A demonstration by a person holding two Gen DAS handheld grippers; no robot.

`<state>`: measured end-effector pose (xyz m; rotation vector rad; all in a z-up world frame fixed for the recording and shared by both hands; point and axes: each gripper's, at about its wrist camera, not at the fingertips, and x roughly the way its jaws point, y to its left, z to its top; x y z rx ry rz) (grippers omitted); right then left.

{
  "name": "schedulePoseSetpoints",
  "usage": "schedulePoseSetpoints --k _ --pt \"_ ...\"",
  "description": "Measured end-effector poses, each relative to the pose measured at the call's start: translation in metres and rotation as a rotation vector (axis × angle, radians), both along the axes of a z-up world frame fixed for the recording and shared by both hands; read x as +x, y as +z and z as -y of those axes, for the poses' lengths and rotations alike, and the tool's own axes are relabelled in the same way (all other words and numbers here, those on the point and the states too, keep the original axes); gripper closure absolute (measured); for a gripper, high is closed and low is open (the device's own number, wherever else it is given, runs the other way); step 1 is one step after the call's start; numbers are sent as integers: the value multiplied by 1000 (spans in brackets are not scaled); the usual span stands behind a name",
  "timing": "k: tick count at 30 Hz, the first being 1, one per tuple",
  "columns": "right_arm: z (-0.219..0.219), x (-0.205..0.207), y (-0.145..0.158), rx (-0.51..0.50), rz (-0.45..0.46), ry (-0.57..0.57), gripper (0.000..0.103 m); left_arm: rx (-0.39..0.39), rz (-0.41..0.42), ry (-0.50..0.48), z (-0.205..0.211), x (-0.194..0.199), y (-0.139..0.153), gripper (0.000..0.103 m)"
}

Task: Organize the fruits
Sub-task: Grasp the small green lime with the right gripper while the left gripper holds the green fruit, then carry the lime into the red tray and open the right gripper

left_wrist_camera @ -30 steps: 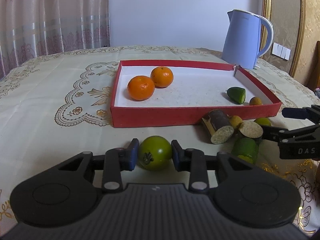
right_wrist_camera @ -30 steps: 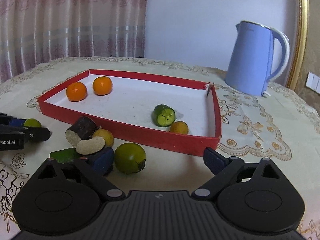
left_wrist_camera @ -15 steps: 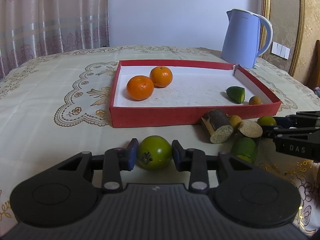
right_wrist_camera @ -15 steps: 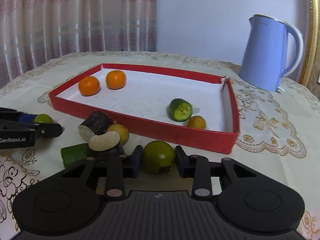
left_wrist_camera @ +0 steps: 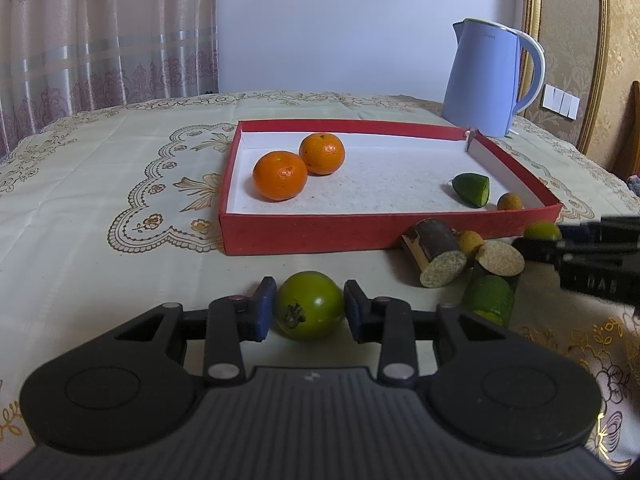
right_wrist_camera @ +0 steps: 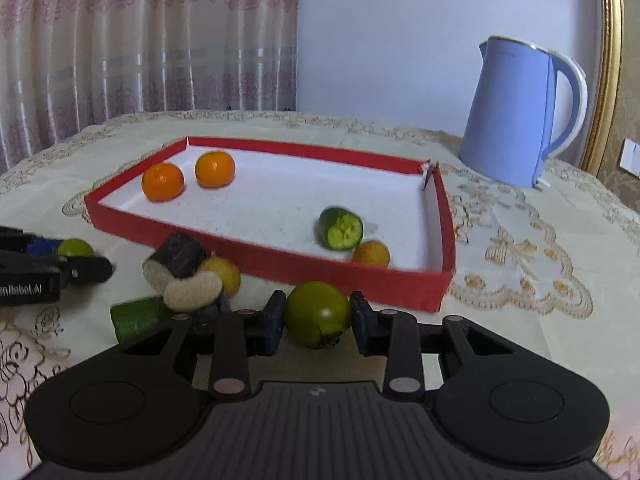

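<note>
In the left wrist view my left gripper (left_wrist_camera: 310, 302) is shut on a round green fruit (left_wrist_camera: 310, 314) resting on the tablecloth just in front of the red tray (left_wrist_camera: 304, 236). My right gripper (right_wrist_camera: 318, 314) is shut on a second round green fruit (right_wrist_camera: 316, 308) in front of the tray's near right corner. Each gripper also shows in the other's view, the right gripper (left_wrist_camera: 540, 236) at the far right and the left gripper (right_wrist_camera: 80, 258) at the far left. Inside the tray lie two oranges (left_wrist_camera: 280, 176), a cut cucumber piece (left_wrist_camera: 472, 189) and a small yellow fruit (left_wrist_camera: 510, 201).
Between the grippers lies a heap of cut sugarcane pieces (left_wrist_camera: 436, 250), a green cucumber piece (left_wrist_camera: 488, 300) and a small yellow fruit (left_wrist_camera: 470, 240). A blue kettle (left_wrist_camera: 486, 80) stands behind the tray's far right corner. Curtains hang beyond the table's far edge.
My right gripper has gone from wide open beside the green fruit to shut on it. The left gripper has kept its grip and not moved.
</note>
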<state>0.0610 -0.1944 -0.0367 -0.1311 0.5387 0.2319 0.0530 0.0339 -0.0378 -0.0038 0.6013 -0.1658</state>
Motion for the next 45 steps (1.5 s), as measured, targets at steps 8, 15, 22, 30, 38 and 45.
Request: schedulePoseSetpoints --k 8,15,22,30,38,45 --pt "-8 10 21 -13 48 15 69 -1 0 -2 0 0 0 69" --pt "-21 29 34 -25 73 30 69 -2 -1 -2 0 0 0 69" --pt "-41 74 27 -56 29 35 69 -3 -1 -2 0 0 0 69" --pt "-56 103 8 -112 -5 32 69 -6 -1 -7 1 0 0 67" --pt "-63 107 0 -170 -9 31 69 -7 -1 -9 1 0 0 67" --pt "-49 85 16 -118 49 16 33 -4 -1 -9 1 0 0 67"
